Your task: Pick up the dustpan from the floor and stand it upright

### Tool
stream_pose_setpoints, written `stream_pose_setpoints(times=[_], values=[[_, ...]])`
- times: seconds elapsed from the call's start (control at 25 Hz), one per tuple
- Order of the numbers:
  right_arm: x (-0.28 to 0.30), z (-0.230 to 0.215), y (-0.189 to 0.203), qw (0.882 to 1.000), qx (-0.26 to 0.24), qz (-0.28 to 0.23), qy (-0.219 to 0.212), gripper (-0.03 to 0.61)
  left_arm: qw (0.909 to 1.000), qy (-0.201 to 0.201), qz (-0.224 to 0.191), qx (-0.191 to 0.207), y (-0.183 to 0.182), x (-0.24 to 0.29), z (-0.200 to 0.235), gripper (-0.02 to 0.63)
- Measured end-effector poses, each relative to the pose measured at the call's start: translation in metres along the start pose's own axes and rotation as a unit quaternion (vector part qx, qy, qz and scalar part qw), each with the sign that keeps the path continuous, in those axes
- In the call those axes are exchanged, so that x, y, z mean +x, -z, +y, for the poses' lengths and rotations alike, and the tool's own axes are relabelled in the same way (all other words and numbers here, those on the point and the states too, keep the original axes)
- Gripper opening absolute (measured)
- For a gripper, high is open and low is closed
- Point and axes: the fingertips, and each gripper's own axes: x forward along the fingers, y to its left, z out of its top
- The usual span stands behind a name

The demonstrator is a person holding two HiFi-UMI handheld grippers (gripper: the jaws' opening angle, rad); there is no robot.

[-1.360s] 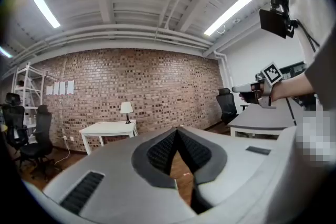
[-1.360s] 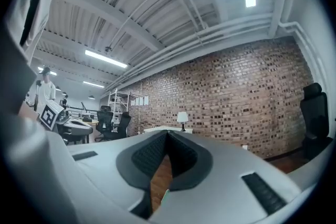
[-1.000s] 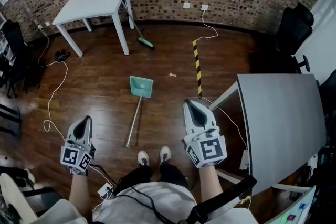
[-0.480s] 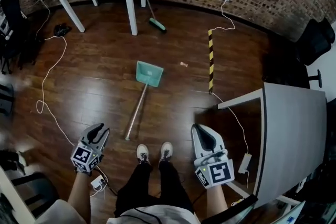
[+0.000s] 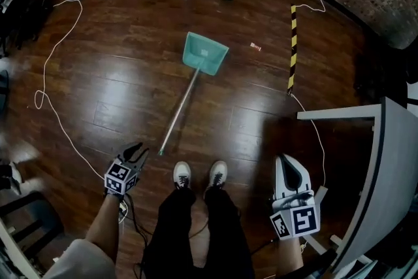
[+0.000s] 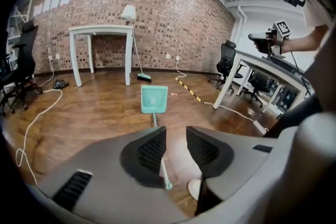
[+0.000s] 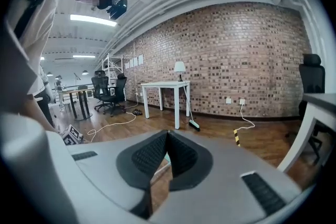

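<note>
Teal dustpan (image 5: 205, 53) untouched | left gripper (image 5: 138, 149) jaws just opened, empty | right gripper (image 5: 285, 159) jaws together

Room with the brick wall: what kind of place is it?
Probably an office or studio. It has a brick wall, a wood floor, a white table and black office chairs.

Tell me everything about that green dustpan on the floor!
The dustpan has a flat teal scoop, plastic by the look, and a long thin silvery handle with a small teal tip. It lies flat on the wooden floor, scoop at the far end, handle end near the shoes. Only the floor touches it.
</note>
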Motion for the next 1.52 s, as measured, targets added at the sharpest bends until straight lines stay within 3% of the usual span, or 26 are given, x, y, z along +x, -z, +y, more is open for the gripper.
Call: stream_pose_setpoints(times=[0.2,0.36,0.48,0.56,0.84,0.92,1.12,1.32,1.52], values=[[0.032,0.005,0.101,1.000,0.001,0.029,-0.006,-0.011,0.9976,-0.001,0.060,-0.033,0.131,0.087,0.014,0.135],[0.049,0.005,0.171,0.998,0.017,0.055,-0.004,-0.011,0.9876,-0.015,0.130,-0.087,0.245,0.148,0.024,0.203],[0.057,0.001,0.212,0.997,0.030,0.068,-0.002,-0.011,0.9814,-0.011,0.168,-0.092,0.300,0.179,0.014,0.213],[0.065,0.000,0.231,0.997,0.030,0.072,-0.002,-0.011,0.9806,-0.008,0.177,-0.083,0.314,0.193,0.012,0.216],[0.079,-0.002,0.249,0.997,0.020,0.070,-0.001,-0.011,0.9843,-0.011,0.174,-0.029,0.333,0.223,0.011,0.224],[0.082,0.000,0.248,0.998,0.015,0.069,-0.006,-0.011,0.9840,-0.011,0.177,-0.015,0.333,0.230,0.015,0.164],[0.072,-0.003,0.229,0.996,0.046,0.073,0.006,-0.011,0.9808,-0.019,0.192,-0.025,0.329,0.223,0.012,0.152],[0.053,0.003,0.177,0.996,0.058,0.071,0.008,-0.011,0.9832,-0.024,0.180,-0.021,0.271,0.190,0.003,0.152],[0.034,0.007,0.089,0.995,0.074,0.058,0.019,-0.011,0.9866,-0.023,0.161,-0.019,0.171,0.144,-0.018,0.150]])
